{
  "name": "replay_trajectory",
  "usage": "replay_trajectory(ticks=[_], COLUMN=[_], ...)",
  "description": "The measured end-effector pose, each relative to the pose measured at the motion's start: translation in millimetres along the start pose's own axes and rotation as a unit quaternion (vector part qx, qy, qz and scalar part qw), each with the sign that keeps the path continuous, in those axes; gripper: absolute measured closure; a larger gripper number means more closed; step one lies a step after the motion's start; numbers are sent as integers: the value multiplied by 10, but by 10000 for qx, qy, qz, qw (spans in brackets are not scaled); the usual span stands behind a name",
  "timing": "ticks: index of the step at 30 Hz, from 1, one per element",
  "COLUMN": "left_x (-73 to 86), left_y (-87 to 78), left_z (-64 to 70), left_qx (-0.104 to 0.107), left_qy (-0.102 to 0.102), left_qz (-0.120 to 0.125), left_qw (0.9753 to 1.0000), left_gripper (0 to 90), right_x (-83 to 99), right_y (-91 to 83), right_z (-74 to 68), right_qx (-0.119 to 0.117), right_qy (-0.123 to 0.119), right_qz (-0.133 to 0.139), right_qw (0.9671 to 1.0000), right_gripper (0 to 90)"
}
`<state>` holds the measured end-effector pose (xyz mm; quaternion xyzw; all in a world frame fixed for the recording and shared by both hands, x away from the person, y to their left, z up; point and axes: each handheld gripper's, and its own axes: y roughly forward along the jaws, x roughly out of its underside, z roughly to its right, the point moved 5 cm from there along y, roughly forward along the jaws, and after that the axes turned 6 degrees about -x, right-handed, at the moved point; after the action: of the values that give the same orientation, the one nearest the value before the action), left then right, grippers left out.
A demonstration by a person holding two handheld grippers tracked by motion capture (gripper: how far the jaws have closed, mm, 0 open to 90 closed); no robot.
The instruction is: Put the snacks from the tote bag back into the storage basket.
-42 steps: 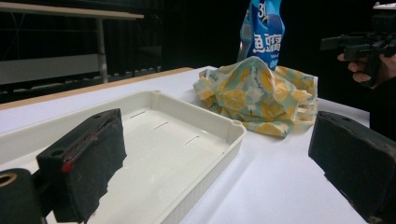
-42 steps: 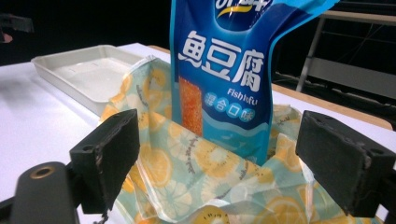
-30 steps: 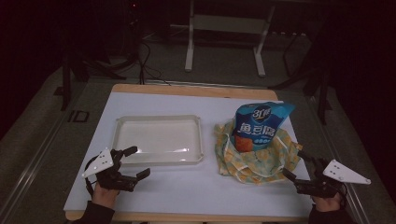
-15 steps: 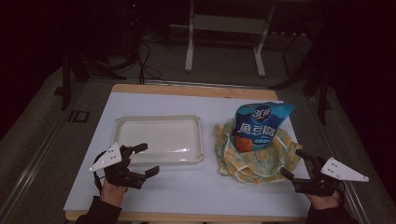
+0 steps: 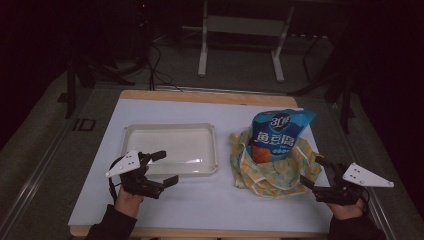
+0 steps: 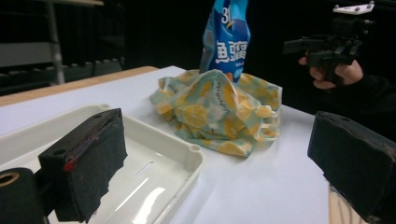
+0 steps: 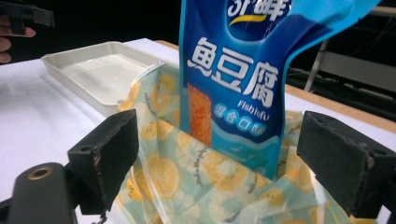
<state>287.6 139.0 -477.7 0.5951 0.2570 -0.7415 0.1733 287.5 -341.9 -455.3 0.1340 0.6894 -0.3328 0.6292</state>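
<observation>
Left tool (image 5: 164,167) nearer the tray (image 5: 131,131)

Two black handheld grippers, left gripper (image 5: 159,169) and right gripper (image 5: 315,172), each topped behind its fingers by a pale three-cornered plate with small holes. Dark sleeves cover both wrists.

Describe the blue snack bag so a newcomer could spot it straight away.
Start at the white table and look to its right half, beside the shallow cream tray. There a crumpled cloth printed with yellow lemons lies bunched up, and the blue snack bag stands upright in it. It is the only tall, glossy thing there, with white Chinese lettering and "Fish tofu" on its front.
</observation>
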Motion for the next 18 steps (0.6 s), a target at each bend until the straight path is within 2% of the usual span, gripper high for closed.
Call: replay_trajectory(ticks=[3, 5, 6, 9, 10, 14, 16, 17, 18], left_x=[-19, -32, -47, -59, -74, -111, -111, -146, -160], left_y=[74, 127, 183, 240, 305, 417, 417, 517, 545], left_z=[9, 23, 46, 64, 77, 93, 93, 119, 132], left_qx=[77, 72, 152, 199, 230, 290, 290, 381, 475], left_qy=[-42, 0, 7, 23, 45, -17, -17, -49, -68], left_qz=[19, 15, -4, -47, -74, -90, -90, -99, -70], left_qw=[10000, 10000, 9999, 9998, 9997, 9995, 9995, 9992, 9988], left_gripper=[50, 50, 50, 50, 50, 50, 49, 47, 47], right_x=[-46, -59, -64, -69, -75, -89, -94, -109, -116], right_y=[14, 19, 25, 30, 38, 47, 50, 53, 55], right_z=[17, 30, 39, 50, 69, 100, 109, 127, 136], right_qx=[55, 78, 81, 101, 129, 144, 155, 151, 160], right_qy=[-69, -101, -113, -136, -144, -134, -140, -145, -155], right_qz=[39, 66, 72, 63, 55, 62, 66, 55, 43], right_qw=[10000, 9999, 9999, 9998, 9998, 9998, 9998, 9998, 9997], right_gripper=[127, 128, 128, 128, 128, 128, 128, 128, 128])
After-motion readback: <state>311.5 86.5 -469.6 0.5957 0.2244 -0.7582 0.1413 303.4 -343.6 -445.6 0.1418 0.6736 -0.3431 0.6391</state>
